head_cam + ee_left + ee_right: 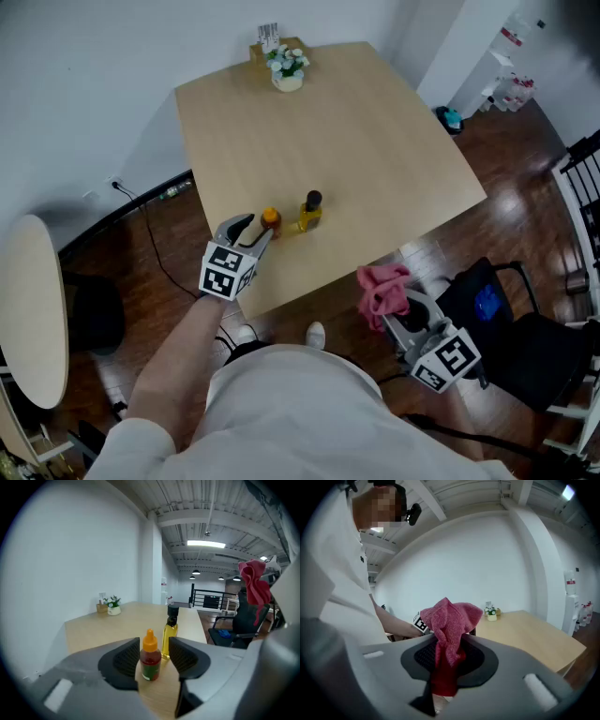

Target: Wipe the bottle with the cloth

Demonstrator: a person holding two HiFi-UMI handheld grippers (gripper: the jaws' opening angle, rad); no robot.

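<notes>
Pale wood makes up the table, which is set against white walls over a dark floor, with a small flower pot at its far edge. Near the front edge a small orange-capped bottle of red sauce is stood upright, and a taller oil bottle with a black cap is stood just beside it. The left gripper is held low at the table's near edge with its jaws apart, one pad on each side of the orange-capped bottle; a gap is seen at the right pad, so the bottle is not yet clamped, and contact at the other pad cannot be settled. The right gripper is held off the table, over the floor beside a black chair, with its jaws pressed together on a bunched pink cloth, whose loose end is pushed up above the pads. The step in hand is judged to be securing the bottle, with no wiping begun, since cloth and bottle are well apart. For the next move, the left jaws would need to be closed on the bottle's body without it being tipped into the oil bottle, and the cloth would then need to be carried across and rubbed over the exposed side.
</notes>
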